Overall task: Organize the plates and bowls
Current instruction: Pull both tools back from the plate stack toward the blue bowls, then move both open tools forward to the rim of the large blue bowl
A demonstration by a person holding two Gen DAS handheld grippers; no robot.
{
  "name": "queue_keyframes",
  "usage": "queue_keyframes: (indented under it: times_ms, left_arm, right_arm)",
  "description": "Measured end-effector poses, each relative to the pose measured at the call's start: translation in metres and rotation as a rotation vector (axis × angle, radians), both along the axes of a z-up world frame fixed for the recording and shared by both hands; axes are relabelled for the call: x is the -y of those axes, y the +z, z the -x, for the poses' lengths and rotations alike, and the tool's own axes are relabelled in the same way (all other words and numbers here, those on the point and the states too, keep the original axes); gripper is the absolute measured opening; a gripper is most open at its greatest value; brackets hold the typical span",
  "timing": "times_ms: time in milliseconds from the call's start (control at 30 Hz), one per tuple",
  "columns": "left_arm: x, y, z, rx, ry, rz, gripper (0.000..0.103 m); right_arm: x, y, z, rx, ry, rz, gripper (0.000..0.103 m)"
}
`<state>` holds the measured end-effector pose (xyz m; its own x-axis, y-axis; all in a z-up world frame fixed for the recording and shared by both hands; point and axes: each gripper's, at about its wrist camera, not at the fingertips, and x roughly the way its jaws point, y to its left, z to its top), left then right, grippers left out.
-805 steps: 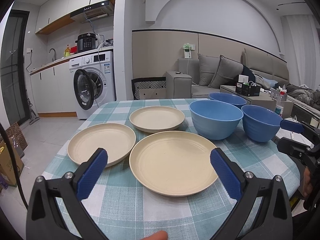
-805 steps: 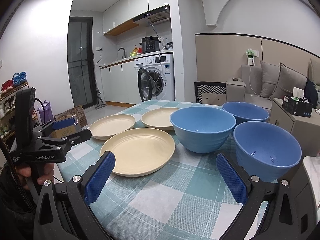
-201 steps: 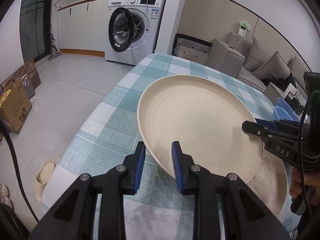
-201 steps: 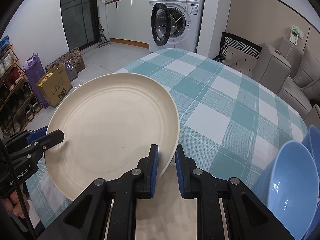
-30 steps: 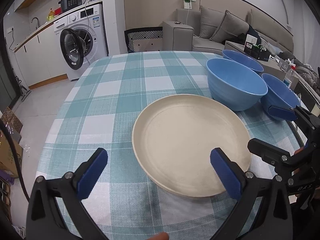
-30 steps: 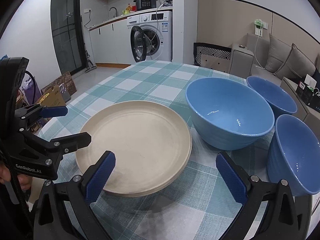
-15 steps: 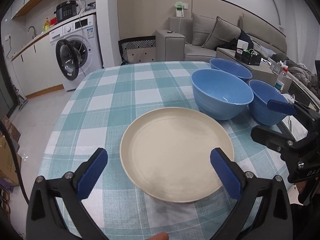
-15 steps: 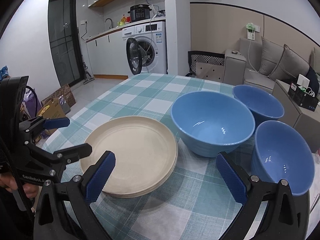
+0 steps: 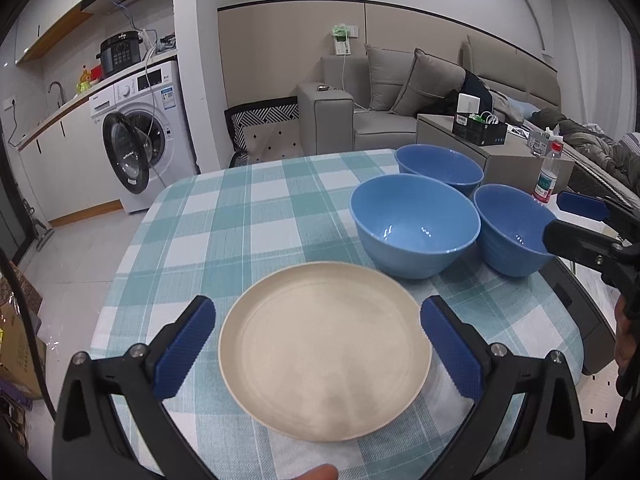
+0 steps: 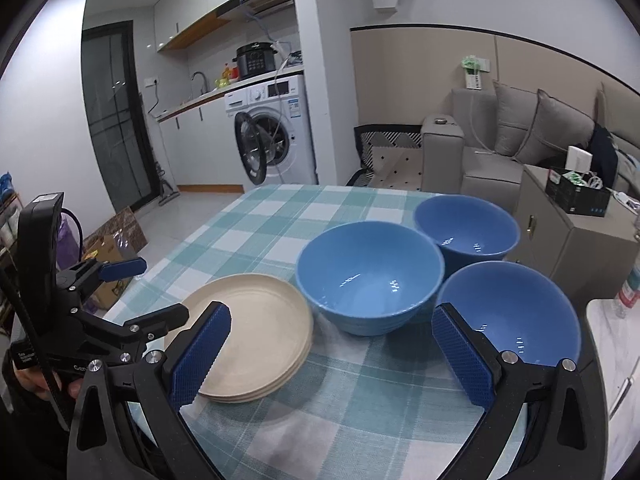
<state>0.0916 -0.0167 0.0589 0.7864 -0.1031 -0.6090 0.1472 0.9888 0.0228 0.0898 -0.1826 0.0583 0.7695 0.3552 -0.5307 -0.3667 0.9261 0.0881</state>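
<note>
Both grippers, left gripper [image 9: 318, 344] & right gripper [image 10: 332, 350], have backed off w/ jaws wide, empty; cream plate stack [image 10: 256, 336] done on checked tablecloth [image 9: 248, 224], three blue bowls [image 10: 370, 276] beside it next.
</note>
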Motion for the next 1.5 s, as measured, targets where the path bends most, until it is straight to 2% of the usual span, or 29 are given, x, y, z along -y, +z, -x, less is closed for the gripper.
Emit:
queue_keyframes:
  times_ms: [233,933,1167,1500]
  left_arm:
    - [0.016,0.019,-0.01,0.041,-0.017,-0.024,0.103]
    - [0.045,0.074,-0.048,0.116,-0.039,0.014,0.103]
    - [0.046,0.081,-0.068,0.097,-0.037,0.071,0.103]
    - [0.059,0.087,-0.096,0.089,-0.045,0.055,0.103]
  right_arm:
    - [0.032,0.022,0.009,0.042,-0.036,-0.001,0.102]
    - [0.111,0.073,0.011,0.104,-0.113,-0.071,0.102]
    - [0.139,0.09,0.012,0.125,-0.145,-0.093,0.102]
    - [0.177,0.111,0.003,0.147,-0.194,-0.194,0.102]
